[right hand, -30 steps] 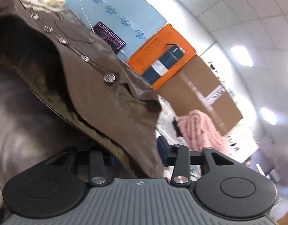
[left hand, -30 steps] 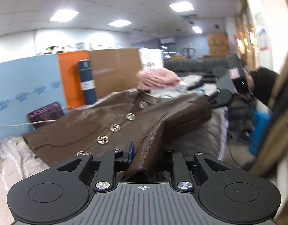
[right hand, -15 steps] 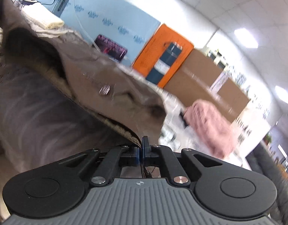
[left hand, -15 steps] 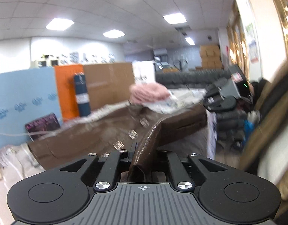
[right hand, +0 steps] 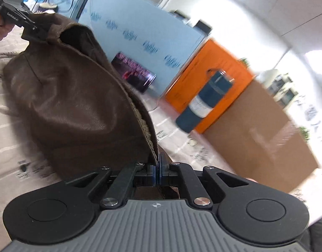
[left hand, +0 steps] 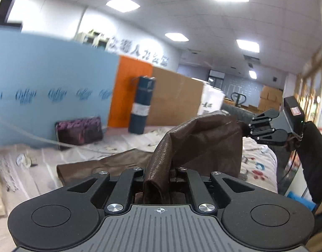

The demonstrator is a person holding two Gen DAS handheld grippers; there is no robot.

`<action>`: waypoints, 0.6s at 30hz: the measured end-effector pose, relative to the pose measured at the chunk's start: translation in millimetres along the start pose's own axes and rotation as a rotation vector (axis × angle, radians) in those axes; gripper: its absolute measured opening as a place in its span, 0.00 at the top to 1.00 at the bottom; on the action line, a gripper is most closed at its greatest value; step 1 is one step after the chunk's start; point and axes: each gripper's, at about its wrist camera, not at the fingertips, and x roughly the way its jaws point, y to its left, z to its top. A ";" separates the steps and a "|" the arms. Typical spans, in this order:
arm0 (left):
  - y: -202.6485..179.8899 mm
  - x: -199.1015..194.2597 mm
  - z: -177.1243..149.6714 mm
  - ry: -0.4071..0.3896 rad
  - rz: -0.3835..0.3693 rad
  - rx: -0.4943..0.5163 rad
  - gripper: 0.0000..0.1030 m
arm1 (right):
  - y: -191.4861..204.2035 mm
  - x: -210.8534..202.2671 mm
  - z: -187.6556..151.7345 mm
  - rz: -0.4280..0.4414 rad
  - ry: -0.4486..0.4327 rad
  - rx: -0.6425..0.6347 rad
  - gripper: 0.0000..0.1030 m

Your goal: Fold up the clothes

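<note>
I am holding the brown leather coat (left hand: 202, 138) up off the table (left hand: 24, 168) between both claws: the left claw (left hand: 158, 172) is clamping a thick fold of hem, the right claw (right hand: 158, 168) is pinching a thin edge. The raised coat is blocking my view of the table's middle. Behind it are standing a blue panel (left hand: 45, 96), an orange board (left hand: 131, 92), a dark blue roll (left hand: 142, 105) and cardboard (left hand: 175, 98); a purple-patterned box (left hand: 79, 130) is lying nearby.
</note>
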 end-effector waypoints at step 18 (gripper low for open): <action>108.3 52.9 -32.6 0.063 -0.015 -0.454 0.32 | -55.3 82.5 -22.4 0.123 -0.017 0.301 0.43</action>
